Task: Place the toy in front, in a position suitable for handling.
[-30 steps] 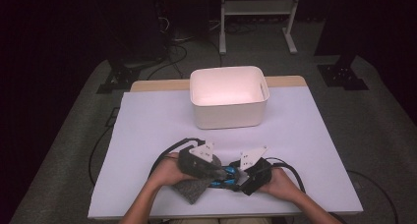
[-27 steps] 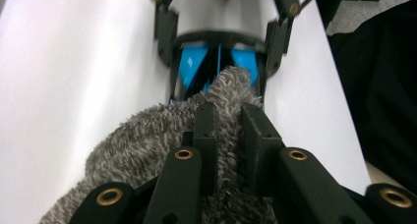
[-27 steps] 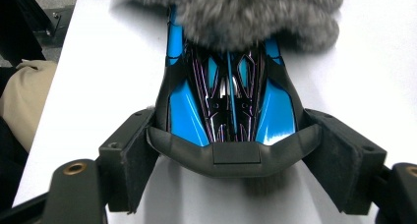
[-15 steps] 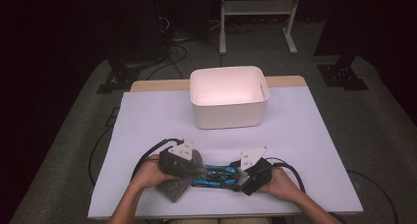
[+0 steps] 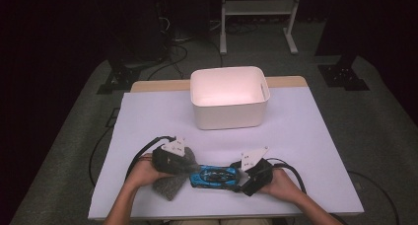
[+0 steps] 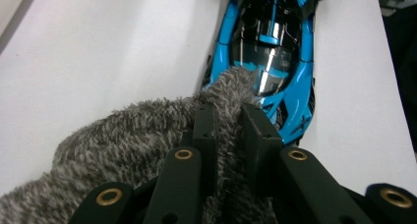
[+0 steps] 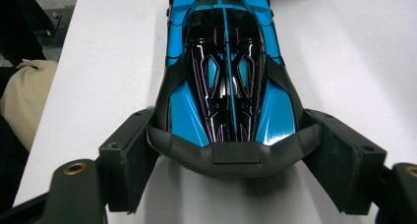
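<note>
The blue toy car [image 5: 215, 176] lay on the white table [image 5: 315, 151], near its front edge. My right gripper [image 7: 231, 160] clamped one end of it; my left gripper [image 6: 228, 128] was shut on a grey fuzzy cloth [image 6: 123, 135] touching the other end. Hard wiping could twist the car out of the clamp. Since a second before, cloth and left gripper had slid away from the car's middle.
</note>
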The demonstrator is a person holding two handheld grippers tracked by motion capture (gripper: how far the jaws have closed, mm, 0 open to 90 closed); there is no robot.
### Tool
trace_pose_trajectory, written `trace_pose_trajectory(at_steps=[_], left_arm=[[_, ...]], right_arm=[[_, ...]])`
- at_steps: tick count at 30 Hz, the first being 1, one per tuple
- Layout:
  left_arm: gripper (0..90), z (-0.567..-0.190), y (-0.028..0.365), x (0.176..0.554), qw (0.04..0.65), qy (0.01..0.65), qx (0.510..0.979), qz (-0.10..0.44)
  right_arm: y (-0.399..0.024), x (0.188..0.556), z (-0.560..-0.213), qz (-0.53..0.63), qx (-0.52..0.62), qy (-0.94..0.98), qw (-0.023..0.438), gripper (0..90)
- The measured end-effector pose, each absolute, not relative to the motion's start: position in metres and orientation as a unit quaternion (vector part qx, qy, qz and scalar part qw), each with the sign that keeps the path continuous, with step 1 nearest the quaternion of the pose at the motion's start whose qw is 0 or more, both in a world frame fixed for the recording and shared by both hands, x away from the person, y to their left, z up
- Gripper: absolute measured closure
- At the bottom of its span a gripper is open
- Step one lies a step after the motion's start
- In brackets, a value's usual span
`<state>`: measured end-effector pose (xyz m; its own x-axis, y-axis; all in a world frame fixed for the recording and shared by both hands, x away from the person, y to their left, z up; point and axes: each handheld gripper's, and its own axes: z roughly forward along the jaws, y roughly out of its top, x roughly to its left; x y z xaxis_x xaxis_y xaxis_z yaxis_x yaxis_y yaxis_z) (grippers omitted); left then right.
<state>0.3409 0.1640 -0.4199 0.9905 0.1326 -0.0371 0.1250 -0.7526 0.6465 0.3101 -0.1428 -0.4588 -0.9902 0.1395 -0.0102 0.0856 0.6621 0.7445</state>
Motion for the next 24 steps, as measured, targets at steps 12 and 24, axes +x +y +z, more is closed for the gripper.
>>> trace_pose_trajectory(at_steps=[12, 24], left_arm=[[78.0, -0.413, 0.130, 0.349, 0.345, 0.039, 0.938, -0.005], [78.0, -0.410, 0.083, 0.353, 0.346, 0.004, 0.938, -0.025]], right_arm=[[-0.142, 0.310, -0.459, 0.408, 0.061, 0.910, 0.033, 23.0], [-0.142, 0.310, -0.459, 0.409, 0.062, 0.910, 0.033, 23.0]])
